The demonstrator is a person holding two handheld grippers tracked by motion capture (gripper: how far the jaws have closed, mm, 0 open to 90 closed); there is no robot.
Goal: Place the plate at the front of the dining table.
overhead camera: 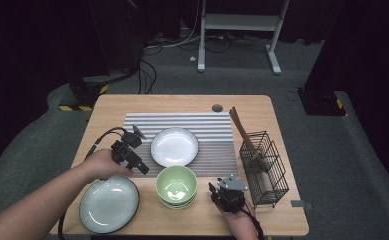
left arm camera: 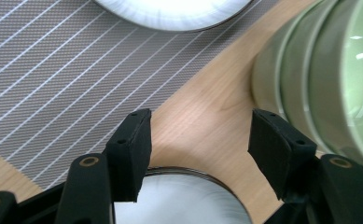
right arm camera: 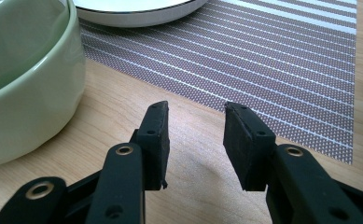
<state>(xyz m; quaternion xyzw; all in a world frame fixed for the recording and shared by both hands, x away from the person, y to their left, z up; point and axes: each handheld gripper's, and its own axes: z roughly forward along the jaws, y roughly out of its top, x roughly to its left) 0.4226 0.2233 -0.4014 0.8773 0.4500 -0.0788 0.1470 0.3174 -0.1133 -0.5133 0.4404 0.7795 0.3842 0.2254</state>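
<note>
High view looks forward and down over the whole desk; both gripper views sit low and close, sharing the green bowls and placemat.

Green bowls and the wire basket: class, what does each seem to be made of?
Green bowls: probably glazed ceramic, with a glossy surface and sharp light reflections, though glossy plastic is possible. Wire basket: apparently dark-coated metal wire, a thin rigid open grid with a matte finish.

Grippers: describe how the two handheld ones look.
Both are black. The left gripper carries a grey three-cornered plate and trails a black cable; the right gripper has a grey plate too. Each has two blocky black fingers on arms with brass-ringed holes. The forearms are bare.
</note>
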